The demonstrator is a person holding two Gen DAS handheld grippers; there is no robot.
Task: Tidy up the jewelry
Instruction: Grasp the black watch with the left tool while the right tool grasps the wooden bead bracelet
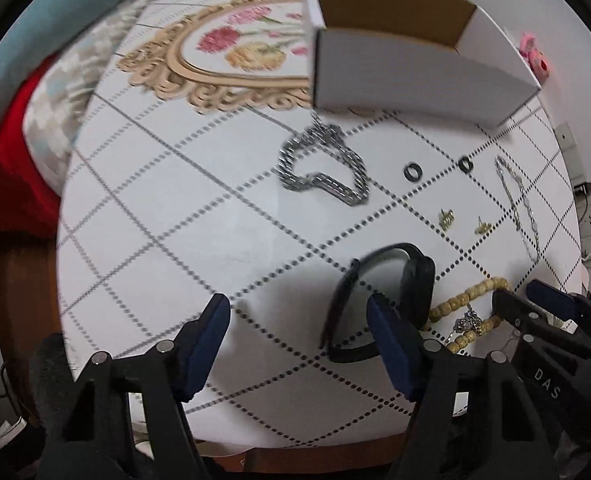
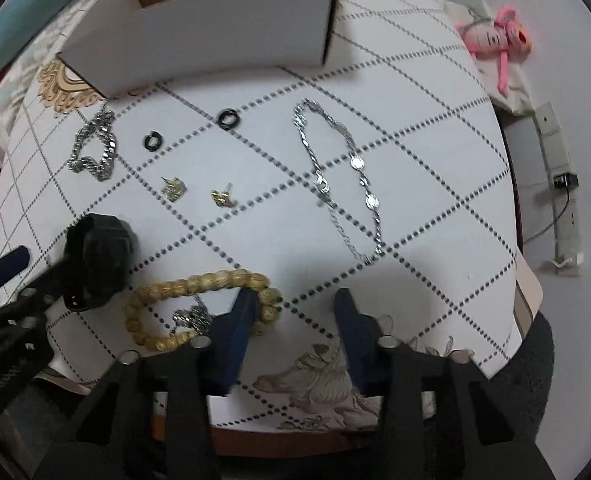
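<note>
Showing "DAS": right gripper

One box. Two black rings. Two gold earrings. One thick silver chain. One thin silver chain. One bead bracelet. One black watch. One pink toy.

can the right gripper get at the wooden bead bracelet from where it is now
Probably yes. The right gripper hangs open over the tablecloth, one finger already at the wooden bead bracelet, nothing covering it. The black watch and left gripper sit off to one side.
</note>
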